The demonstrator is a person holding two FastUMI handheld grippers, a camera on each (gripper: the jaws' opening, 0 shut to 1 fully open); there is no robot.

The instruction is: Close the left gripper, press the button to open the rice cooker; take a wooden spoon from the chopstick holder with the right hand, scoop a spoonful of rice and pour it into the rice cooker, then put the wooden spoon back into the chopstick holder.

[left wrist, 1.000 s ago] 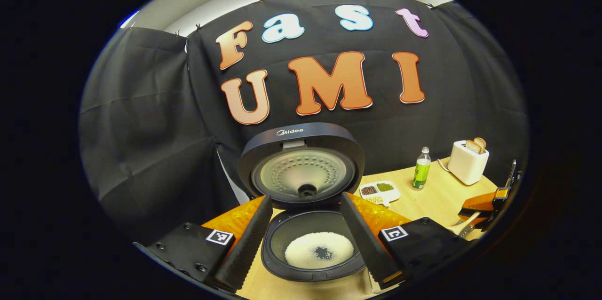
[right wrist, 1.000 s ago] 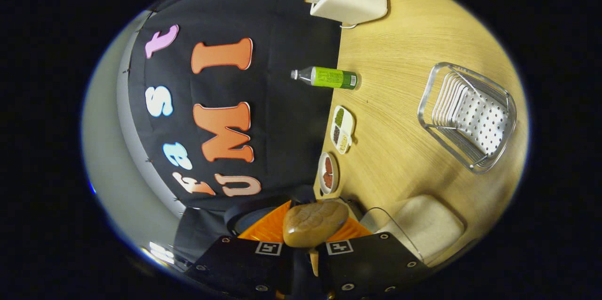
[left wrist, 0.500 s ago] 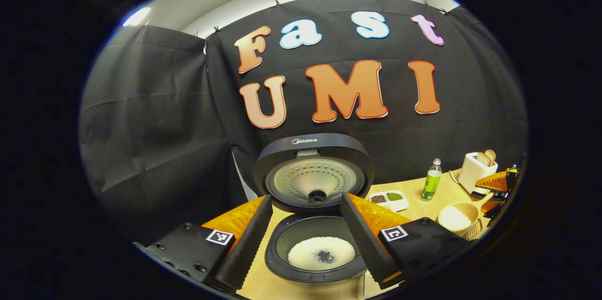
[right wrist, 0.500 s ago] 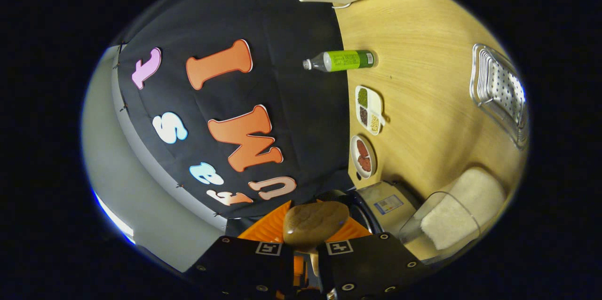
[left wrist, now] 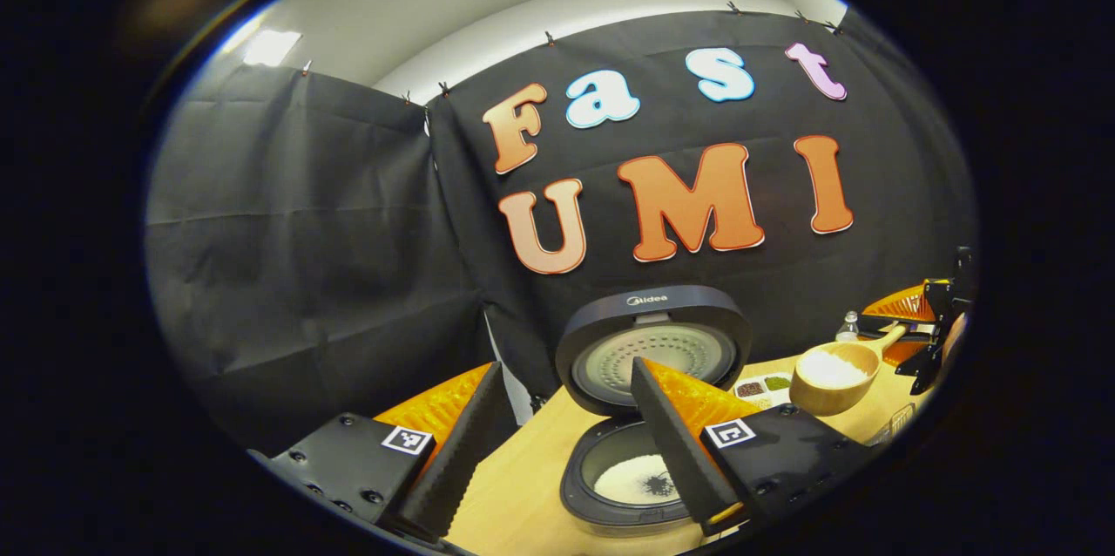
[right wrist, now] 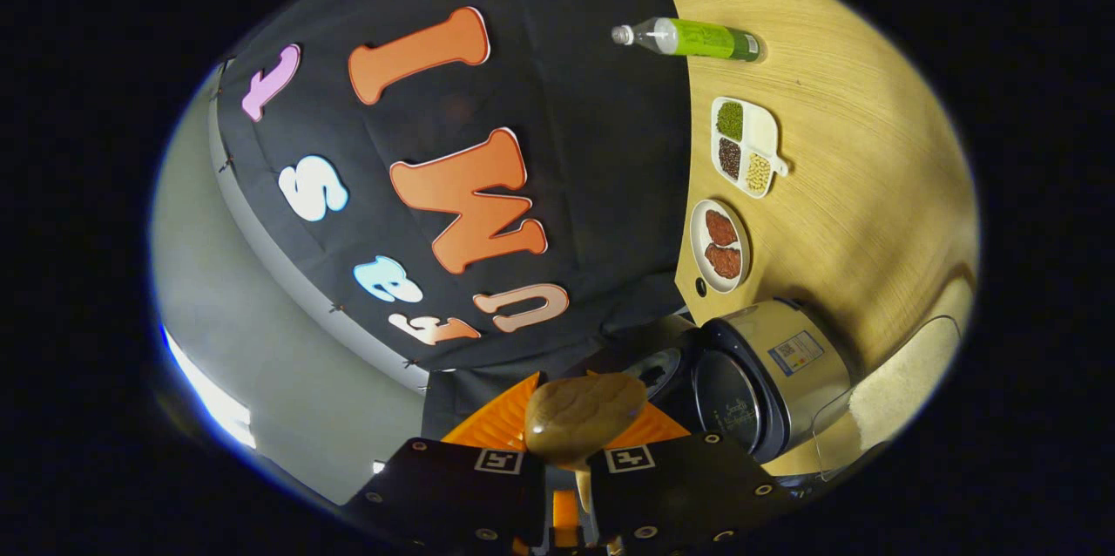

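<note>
Left gripper view: left tongs gape empty; right tongs clamp the rice-filled wooden spoon.

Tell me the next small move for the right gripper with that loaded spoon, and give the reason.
Probably carry the wooden spoon a little further toward the rice cooker until its bowl hangs over the open pot, then tip it. The lid is up, the spoon holds rice, and in the left gripper view it sits beside the cooker, not yet over it. The right gripper has its jaws on the handle.
</note>
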